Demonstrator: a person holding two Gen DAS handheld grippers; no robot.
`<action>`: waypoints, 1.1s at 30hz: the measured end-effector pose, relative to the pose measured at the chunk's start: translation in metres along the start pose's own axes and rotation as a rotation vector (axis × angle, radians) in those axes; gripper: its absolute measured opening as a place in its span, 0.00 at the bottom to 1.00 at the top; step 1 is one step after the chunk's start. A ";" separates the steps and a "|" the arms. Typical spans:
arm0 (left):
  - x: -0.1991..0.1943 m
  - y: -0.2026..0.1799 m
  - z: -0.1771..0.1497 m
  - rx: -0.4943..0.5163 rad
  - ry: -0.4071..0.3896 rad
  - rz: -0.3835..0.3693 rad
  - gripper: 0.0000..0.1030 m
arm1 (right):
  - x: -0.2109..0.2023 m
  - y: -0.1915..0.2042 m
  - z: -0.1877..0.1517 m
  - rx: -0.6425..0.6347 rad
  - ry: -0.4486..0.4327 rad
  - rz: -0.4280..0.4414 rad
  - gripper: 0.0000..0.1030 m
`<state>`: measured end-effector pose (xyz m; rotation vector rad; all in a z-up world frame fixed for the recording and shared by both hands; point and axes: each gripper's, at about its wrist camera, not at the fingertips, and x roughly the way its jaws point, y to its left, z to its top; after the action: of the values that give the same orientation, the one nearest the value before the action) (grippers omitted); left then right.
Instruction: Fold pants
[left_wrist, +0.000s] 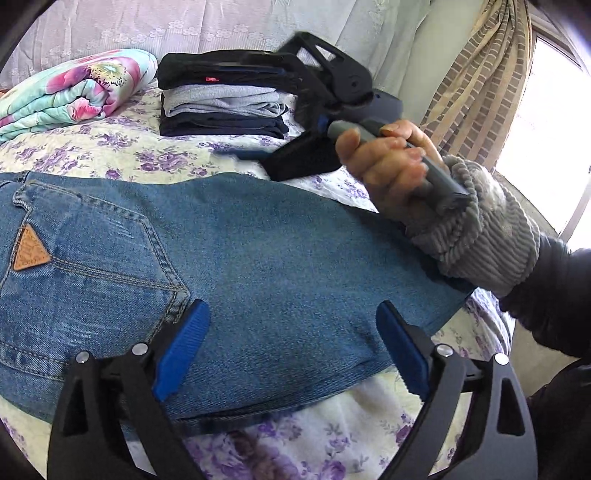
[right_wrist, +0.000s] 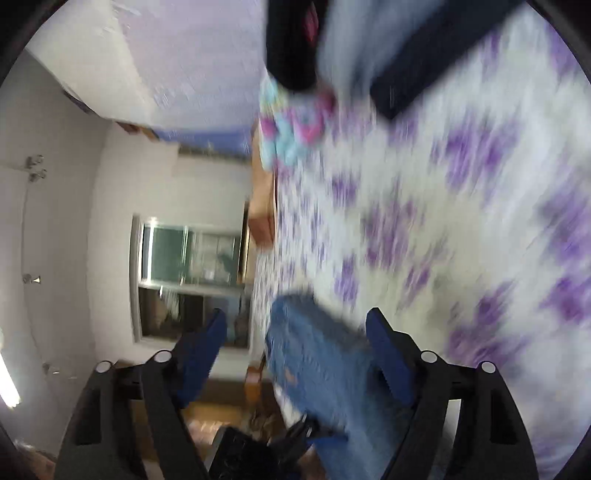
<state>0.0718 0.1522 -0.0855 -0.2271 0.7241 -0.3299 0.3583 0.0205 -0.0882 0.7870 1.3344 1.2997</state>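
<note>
Left wrist view: the jeans (left_wrist: 229, 258) lie folded on the bed (left_wrist: 122, 151), back pocket up. The left gripper (left_wrist: 291, 343) hovers over their near edge with jaws open and holding nothing. Beyond the jeans, a hand (left_wrist: 388, 173) holds the right gripper (left_wrist: 280, 107), blurred; I cannot tell its jaws here. A stack (left_wrist: 221, 96) of 3 folded clothes sits near a quilt (left_wrist: 74, 88).

Right wrist view: the picture is blurred and rotated. The right gripper's jaws are open and empty, the jeans (right_wrist: 317, 358) beyond them.
</note>
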 end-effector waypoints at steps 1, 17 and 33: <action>0.000 0.000 0.000 -0.001 -0.002 0.000 0.87 | -0.005 0.002 0.001 -0.005 -0.007 -0.011 0.77; -0.004 0.000 -0.002 -0.024 -0.025 -0.008 0.89 | 0.050 0.008 -0.032 -0.111 0.391 -0.160 0.81; -0.002 0.000 -0.002 -0.023 -0.017 0.005 0.89 | 0.010 -0.002 -0.022 -0.235 0.035 -0.453 0.00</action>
<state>0.0688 0.1525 -0.0862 -0.2499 0.7121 -0.3148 0.3355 0.0238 -0.0955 0.2773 1.2672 1.0815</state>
